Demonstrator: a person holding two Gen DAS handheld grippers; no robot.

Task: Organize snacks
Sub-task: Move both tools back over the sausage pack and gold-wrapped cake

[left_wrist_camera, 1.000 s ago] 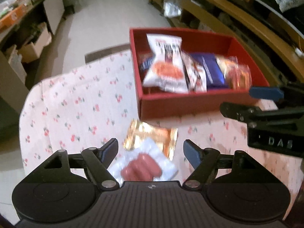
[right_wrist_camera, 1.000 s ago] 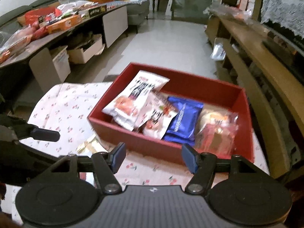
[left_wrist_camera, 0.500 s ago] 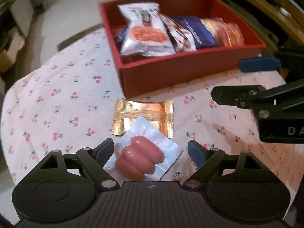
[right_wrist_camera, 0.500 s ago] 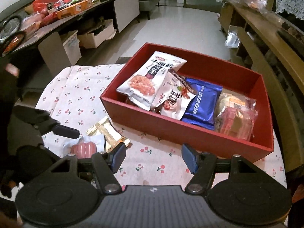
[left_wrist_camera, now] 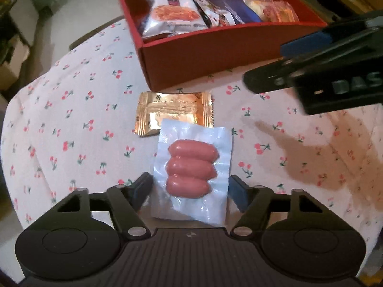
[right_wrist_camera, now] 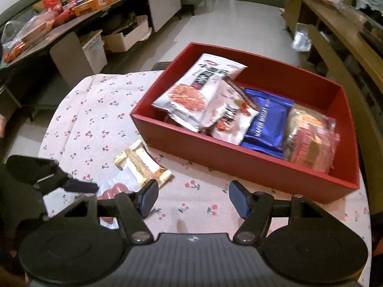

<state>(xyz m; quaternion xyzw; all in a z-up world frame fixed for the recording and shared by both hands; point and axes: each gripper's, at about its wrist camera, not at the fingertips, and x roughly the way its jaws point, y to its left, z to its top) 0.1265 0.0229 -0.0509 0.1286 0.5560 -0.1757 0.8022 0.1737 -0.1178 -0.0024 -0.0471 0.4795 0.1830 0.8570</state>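
A clear vacuum pack of three pink sausages [left_wrist_camera: 191,165] lies on the cherry-print tablecloth [left_wrist_camera: 71,119]. My left gripper [left_wrist_camera: 191,186] points steeply down over it, jaws closing, fingertips at the pack's two side edges without visibly pressing. The pack's far end overlaps a gold foil packet [left_wrist_camera: 172,110]. Beyond stands the red box [left_wrist_camera: 215,47] holding several snack bags. My right gripper [right_wrist_camera: 192,201] hovers open over bare cloth in front of the box [right_wrist_camera: 239,157], nothing between its fingers. In the right wrist view the sausage pack [right_wrist_camera: 115,190] and gold packet [right_wrist_camera: 143,165] sit at lower left.
Inside the box are a white bag [right_wrist_camera: 198,91], a blue wafer pack [right_wrist_camera: 268,124] and a clear pink packet [right_wrist_camera: 308,141]. The round table's edge curves off at left. A cluttered sideboard [right_wrist_camera: 71,12] stands far left, wooden shelving [right_wrist_camera: 335,35] at right.
My left gripper has come down closer over the sausage pack and rolled so the pack lies straight between its fingers, which have narrowed. The right gripper has stayed over the cloth.
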